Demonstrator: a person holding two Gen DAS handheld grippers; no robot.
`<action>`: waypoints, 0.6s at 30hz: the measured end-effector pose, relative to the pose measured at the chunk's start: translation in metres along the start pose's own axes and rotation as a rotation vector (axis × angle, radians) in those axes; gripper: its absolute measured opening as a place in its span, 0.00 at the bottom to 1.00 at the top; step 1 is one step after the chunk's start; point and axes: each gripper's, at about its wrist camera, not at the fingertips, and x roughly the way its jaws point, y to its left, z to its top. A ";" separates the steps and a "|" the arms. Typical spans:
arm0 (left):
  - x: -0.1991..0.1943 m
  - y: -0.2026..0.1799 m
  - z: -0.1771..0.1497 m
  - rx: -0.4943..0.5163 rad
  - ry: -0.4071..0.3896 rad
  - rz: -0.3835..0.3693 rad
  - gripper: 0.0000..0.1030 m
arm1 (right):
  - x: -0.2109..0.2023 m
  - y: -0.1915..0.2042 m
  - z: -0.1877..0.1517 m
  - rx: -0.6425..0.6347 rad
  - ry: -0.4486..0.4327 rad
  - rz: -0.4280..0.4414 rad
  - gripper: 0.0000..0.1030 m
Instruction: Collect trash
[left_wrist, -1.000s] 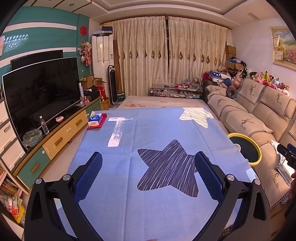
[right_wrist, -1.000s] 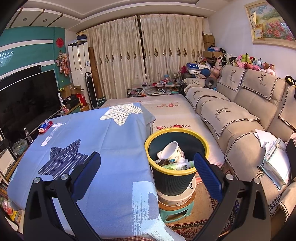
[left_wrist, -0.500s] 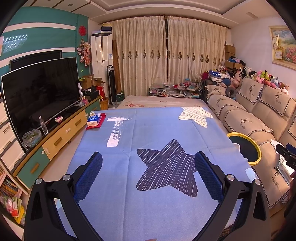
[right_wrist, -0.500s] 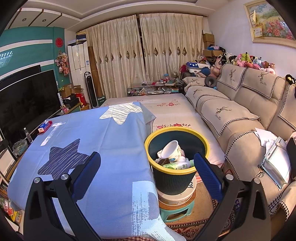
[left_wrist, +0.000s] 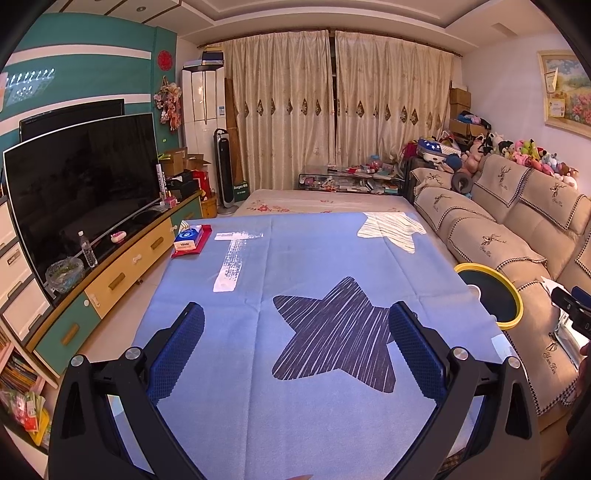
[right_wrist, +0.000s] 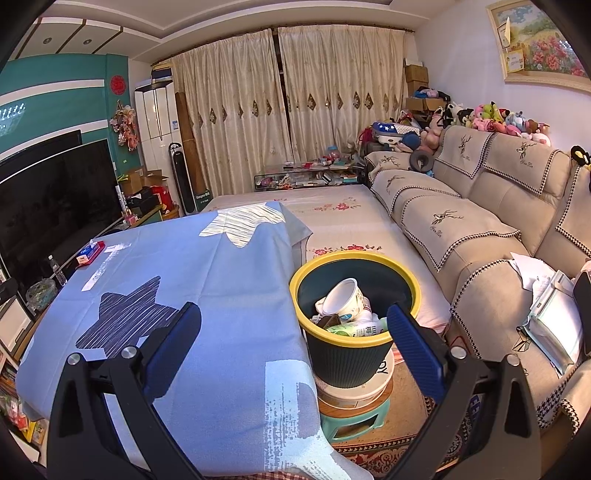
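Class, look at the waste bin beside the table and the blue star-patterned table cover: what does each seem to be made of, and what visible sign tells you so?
Waste bin: probably moulded plastic, matt dark green; evenly ribbed wall, smooth glossy yellow rim. Table cover: likely thin woven or non-woven fabric, matt; fold creases show and its edge drapes softly over the table side.

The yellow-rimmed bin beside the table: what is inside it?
The bin holds a tilted white paper cup, a green-labelled wrapper or bottle, a dark scrap and white crumpled material. Whatever lies deeper is covered by these and by the near rim.
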 end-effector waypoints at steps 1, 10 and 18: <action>0.000 0.000 0.000 0.000 0.001 0.000 0.95 | 0.000 0.000 0.001 0.000 0.000 -0.001 0.93; 0.001 0.000 0.000 0.003 0.003 0.002 0.95 | 0.002 0.001 -0.001 0.003 0.003 0.000 0.93; 0.003 0.000 0.000 0.003 0.008 -0.006 0.95 | 0.005 0.003 -0.004 0.002 0.007 0.002 0.93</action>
